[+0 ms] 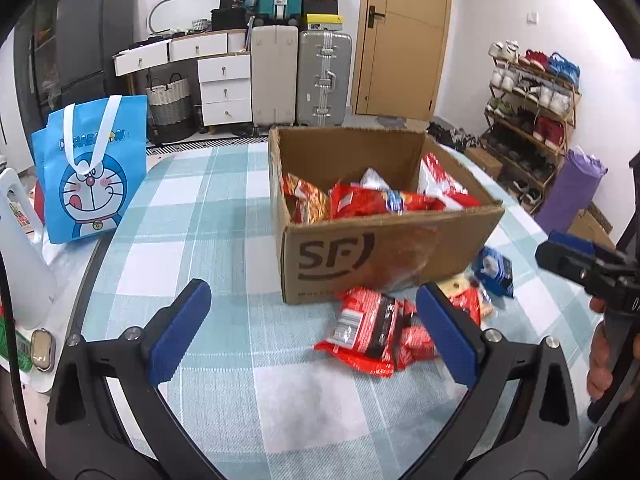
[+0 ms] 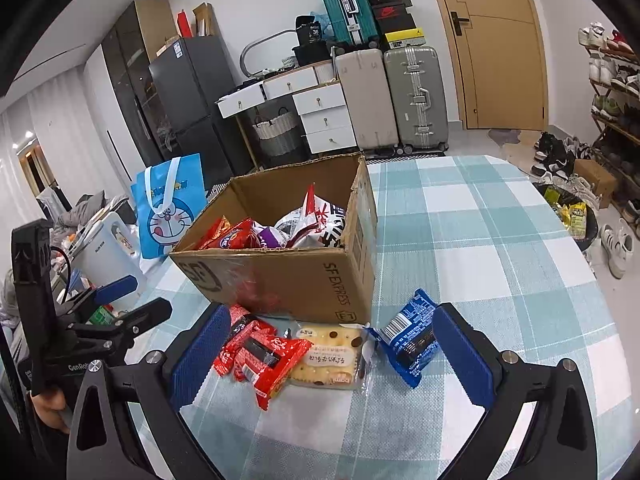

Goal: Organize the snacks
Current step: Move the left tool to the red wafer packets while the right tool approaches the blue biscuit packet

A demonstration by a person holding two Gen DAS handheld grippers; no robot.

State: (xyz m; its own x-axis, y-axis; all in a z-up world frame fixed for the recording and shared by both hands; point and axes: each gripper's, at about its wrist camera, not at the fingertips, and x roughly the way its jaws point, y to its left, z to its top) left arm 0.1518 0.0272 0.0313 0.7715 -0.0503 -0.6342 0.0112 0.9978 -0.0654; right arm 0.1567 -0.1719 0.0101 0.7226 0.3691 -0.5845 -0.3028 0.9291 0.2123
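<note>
Beyond and well to the left of the left gripper's [image 1: 316, 330] fingers a blue cartoon tote bag [image 1: 94, 168] stands upright at the edge of the checked tablecloth [image 1: 192, 232], with a white plastic jug [image 1: 24, 264] nearer, off the left finger's outer side. The left gripper's jaws stand wide apart with nothing between the blue pads but bare cloth; its left finger [image 1: 180, 330] is over empty cloth and its right finger [image 1: 448, 334] overlaps the red snack packets [image 1: 368, 330] in this view, though whether it touches them cannot be told. Ahead of the fingers, past the packets, sits the open cardboard box [image 1: 400, 248] marked SF, already holding several red and white snack bags [image 1: 380, 200]. In the right wrist view the right gripper [image 2: 332, 354] is also spread wide and grips nothing. Between its fingers lie three loose items in a row in front of the box: the red packets just beside the left finger, a clear-wrapped biscuit pack [image 2: 326, 354] in the middle, and a blue snack packet [image 2: 410, 336] close against the right finger [image 2: 462, 354]. All three rest flat on the cloth, near the box's front wall. A person's hand [image 2: 48, 408] holds the left gripper's handle at the far left of that view.
</note>
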